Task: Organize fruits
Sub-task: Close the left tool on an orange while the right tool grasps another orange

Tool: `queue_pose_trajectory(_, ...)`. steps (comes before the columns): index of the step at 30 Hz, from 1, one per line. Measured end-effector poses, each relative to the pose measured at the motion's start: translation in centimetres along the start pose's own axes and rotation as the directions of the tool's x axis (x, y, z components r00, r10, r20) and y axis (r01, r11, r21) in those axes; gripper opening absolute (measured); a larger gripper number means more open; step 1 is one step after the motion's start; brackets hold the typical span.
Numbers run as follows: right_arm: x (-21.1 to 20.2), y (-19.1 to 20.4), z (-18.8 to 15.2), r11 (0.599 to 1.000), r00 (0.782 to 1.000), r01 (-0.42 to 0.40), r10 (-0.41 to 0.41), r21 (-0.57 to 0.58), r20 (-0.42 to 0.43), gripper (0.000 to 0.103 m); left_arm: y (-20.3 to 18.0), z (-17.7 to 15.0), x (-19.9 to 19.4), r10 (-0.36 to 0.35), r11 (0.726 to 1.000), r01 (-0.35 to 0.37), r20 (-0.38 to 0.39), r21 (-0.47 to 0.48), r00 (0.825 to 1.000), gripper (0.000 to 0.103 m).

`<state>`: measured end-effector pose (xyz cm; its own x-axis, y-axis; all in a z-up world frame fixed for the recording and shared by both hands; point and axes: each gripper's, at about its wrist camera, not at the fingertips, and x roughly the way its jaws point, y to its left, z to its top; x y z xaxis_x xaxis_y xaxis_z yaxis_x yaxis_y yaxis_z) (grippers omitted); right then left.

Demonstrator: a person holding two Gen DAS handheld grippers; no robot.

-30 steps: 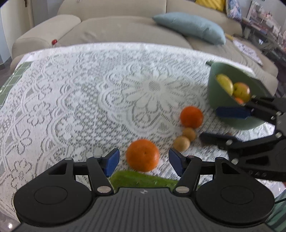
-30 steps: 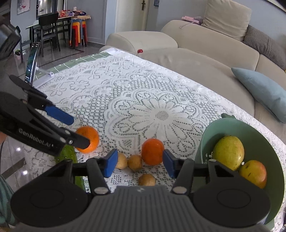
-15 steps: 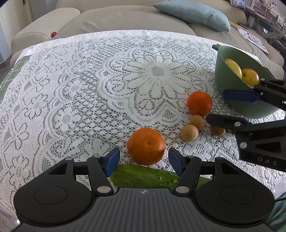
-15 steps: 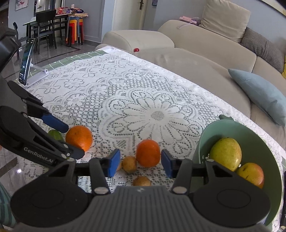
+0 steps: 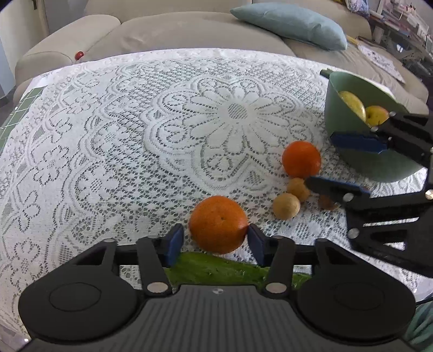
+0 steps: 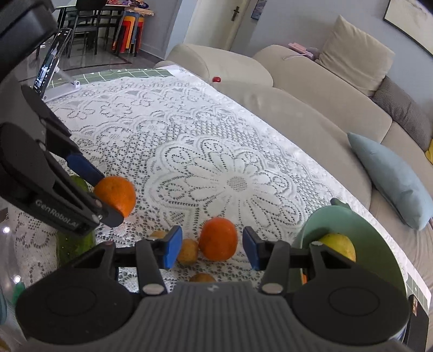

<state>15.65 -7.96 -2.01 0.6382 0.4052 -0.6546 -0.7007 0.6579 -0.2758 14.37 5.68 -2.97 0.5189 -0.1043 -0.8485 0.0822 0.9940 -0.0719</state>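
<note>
Since the earlier frames both grippers sit closer to their oranges and the left pads have narrowed a lot.

Left wrist view: left gripper [image 5: 215, 239] jaws closing around the near orange [image 5: 218, 224], which lies on the lace tablecloth [image 5: 108, 140]. Right blue pad touches the fruit's side, left pad shows a thin gap, so no firm grip. Green cucumber [image 5: 216, 269] lies just behind the orange, under the gripper body. Second orange [image 5: 301, 158] sits further right, next to two small tan fruits [image 5: 286, 206]; a third brownish one is half hidden by the right gripper's lower finger. Right gripper [image 5: 349, 162] enters from the right edge, one finger in front of the green bowl [image 5: 341, 119], the other low by the small fruits. Bowl holds a yellow-green fruit [image 5: 351, 104] and a yellow apple [image 5: 376, 115]. Beige sofa and blue cushion [image 5: 289, 23] behind the table.

Right wrist view: right gripper [image 6: 209, 246] jaws apart, straddling the second orange [image 6: 218, 238] with clear gaps both sides, not pressing. Small tan fruits just left of and below that orange. Left gripper [image 6: 104, 199] at far left, fingers at the near orange [image 6: 116, 193], cucumber [image 6: 75, 243] beneath it. Green bowl [image 6: 379, 232] at right with the yellow-green fruit [image 6: 339, 245] visible. Phone on a stand [image 6: 50, 63] at the far table edge, small red ball [image 6: 216, 79] on the sofa.
</note>
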Motion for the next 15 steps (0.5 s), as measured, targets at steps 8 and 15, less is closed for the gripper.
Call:
queue_pose_trajectory(8, 1.3, 0.2, 0.5, 1.000, 0.999, 0.021, -0.022, -0.009, -0.039, 0.046, 0.5, 0.4, 0.3, -0.017, 0.999, 0.018, 0.008, -0.044, 1.000, 0.052)
queue_pose_trajectory(15, 2.8, -0.1, 0.9, 0.999, 0.997, 0.032, -0.032, 0.000, -0.072, 0.037, 1.1, 0.6, 0.1, -0.025, 0.994, 0.029, 0.037, -0.109, 0.999, 0.051)
